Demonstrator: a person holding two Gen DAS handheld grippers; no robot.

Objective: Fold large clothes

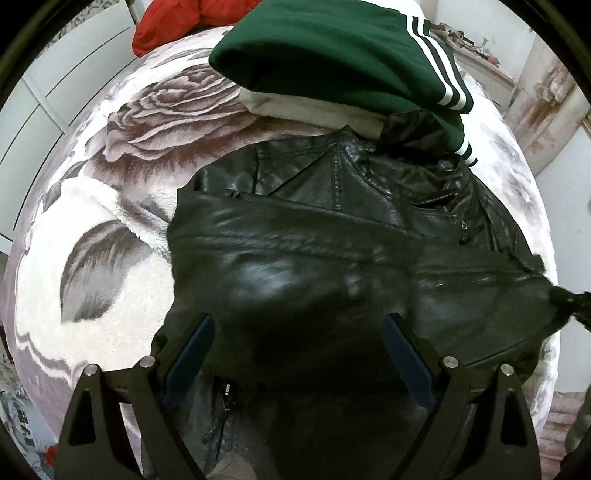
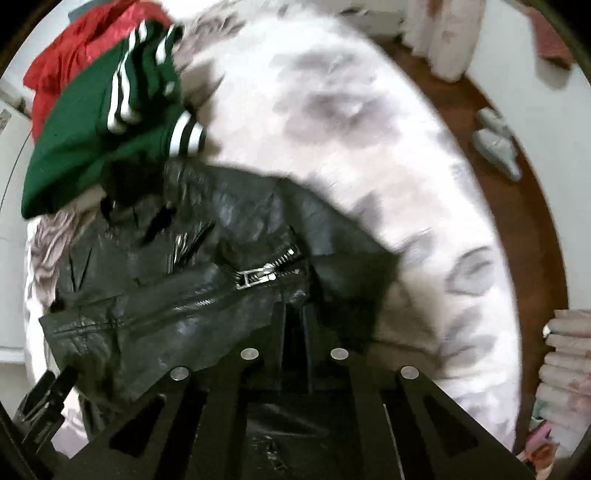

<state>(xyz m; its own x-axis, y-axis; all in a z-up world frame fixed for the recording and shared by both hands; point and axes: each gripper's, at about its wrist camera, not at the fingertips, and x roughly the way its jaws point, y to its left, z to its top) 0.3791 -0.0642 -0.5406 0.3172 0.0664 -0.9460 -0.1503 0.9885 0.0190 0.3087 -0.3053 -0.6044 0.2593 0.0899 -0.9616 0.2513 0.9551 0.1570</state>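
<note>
Left wrist view, left gripper (image 1: 297, 334) spread wide over crumpled black leather jacket (image 1: 332, 240), gripping nothing, right gripper (image 2: 294, 325) pinched on its hem (folded green striped-cuff sweatshirt (image 1: 332, 55) at twelve o'clock).

A bed (image 1: 92, 295) was covered by a rose-patterned fleece blanket (image 1: 155, 122). A black leather jacket (image 1: 332, 240) was spread on it, and folded garments were stacked toward its far edge.

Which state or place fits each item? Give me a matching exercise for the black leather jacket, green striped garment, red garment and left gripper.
1. black leather jacket
2. green striped garment
3. red garment
4. left gripper

a. jaws wide apart
b. farthest back on the bed
c. pinched by the right gripper
d. lying on a pale folded item

Pairs: 1-c, 2-d, 3-b, 4-a
</note>
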